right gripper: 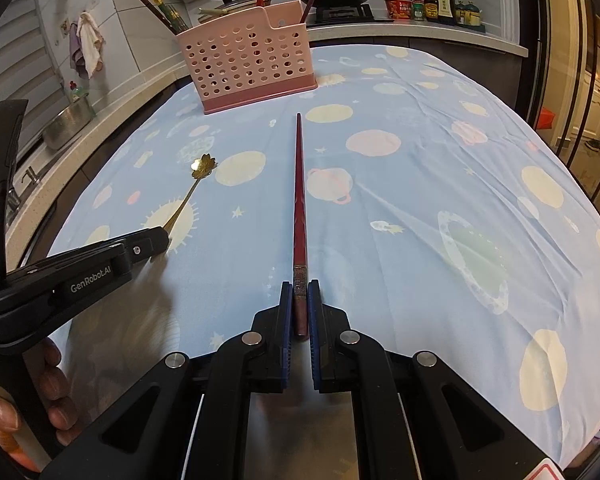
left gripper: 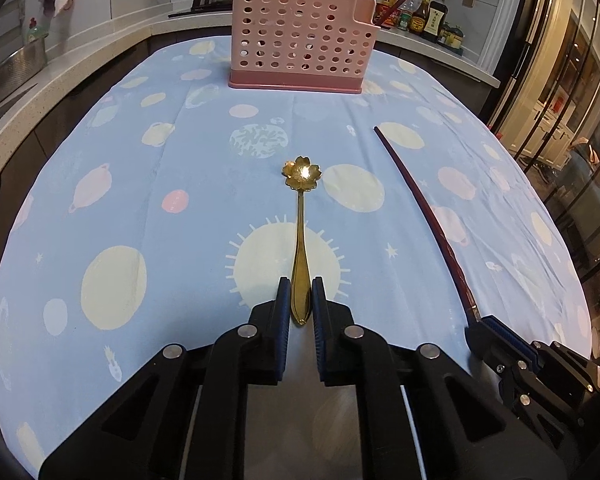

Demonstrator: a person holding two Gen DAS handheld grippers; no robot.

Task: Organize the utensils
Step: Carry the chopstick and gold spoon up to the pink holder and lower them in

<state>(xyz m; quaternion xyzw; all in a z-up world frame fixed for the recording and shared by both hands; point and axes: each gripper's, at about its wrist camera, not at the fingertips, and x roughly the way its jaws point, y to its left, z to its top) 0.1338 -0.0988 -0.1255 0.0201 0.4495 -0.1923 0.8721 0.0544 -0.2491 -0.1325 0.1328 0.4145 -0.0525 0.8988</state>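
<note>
Gold spoon: frame centre, handle end pinched by left gripper fingers.
Red chopstick: centre, clamped by right gripper fingers.
Pink holder: top centre, on bench.

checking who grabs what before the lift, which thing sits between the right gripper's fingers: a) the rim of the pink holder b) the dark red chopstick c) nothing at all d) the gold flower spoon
b: in the right wrist view the right gripper has its fingers closed on the thick end of the chopstick, while the spoon lies in the left gripper and the holder stands apart at the far end of the cloth.
</note>
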